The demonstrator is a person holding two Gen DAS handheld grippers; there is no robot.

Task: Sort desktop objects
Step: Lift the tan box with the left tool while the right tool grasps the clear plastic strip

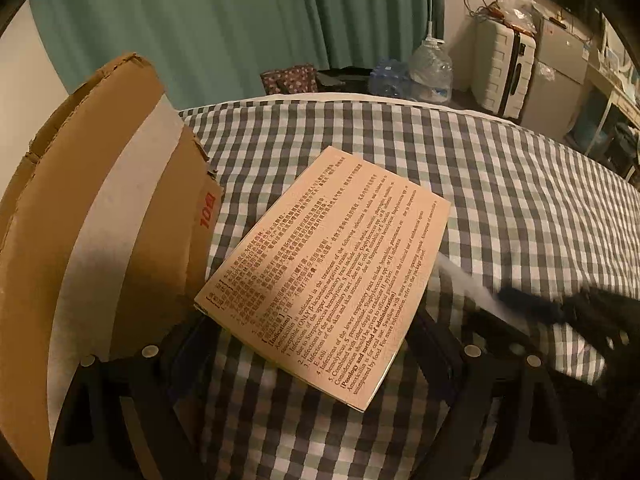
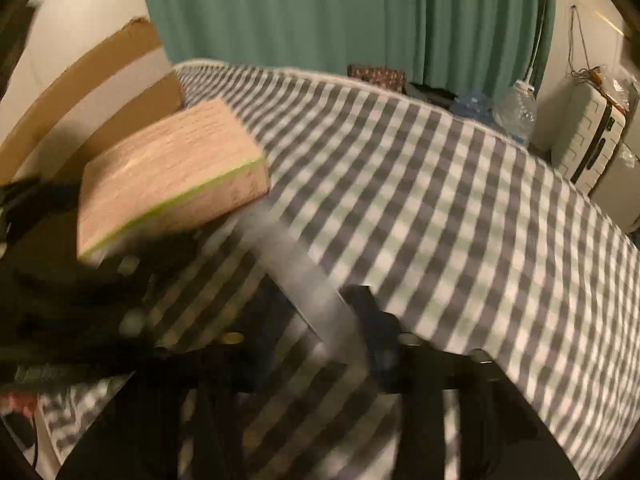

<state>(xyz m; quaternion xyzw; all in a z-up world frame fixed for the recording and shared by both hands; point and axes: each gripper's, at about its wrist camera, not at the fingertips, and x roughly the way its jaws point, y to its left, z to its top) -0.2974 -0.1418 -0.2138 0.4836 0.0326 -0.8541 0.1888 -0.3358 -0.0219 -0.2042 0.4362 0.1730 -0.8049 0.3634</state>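
Observation:
A beige medicine box (image 1: 324, 272) printed with red text sits slantwise between the fingers of my left gripper (image 1: 312, 328). Its left corner and right long edge meet the two black fingers. Seen from the right wrist, the medicine box (image 2: 172, 176) is tilted above the checked cloth, with a shadow under it. A white stick (image 2: 304, 280) runs from the box down into my right gripper (image 2: 320, 332). One dark fingertip (image 2: 368, 312) lies against the stick; the other is lost in blur. From the left wrist, the right gripper (image 1: 560, 308) is a dark blur with the white stick (image 1: 472, 280) at its tip.
An open cardboard box (image 1: 100, 208) stands at the left, close to the medicine box. The checked cloth (image 1: 520, 184) stretches away to the right. Behind its far edge are a green curtain (image 1: 220, 20), water bottles (image 1: 432, 68) and a white suitcase (image 1: 504, 76).

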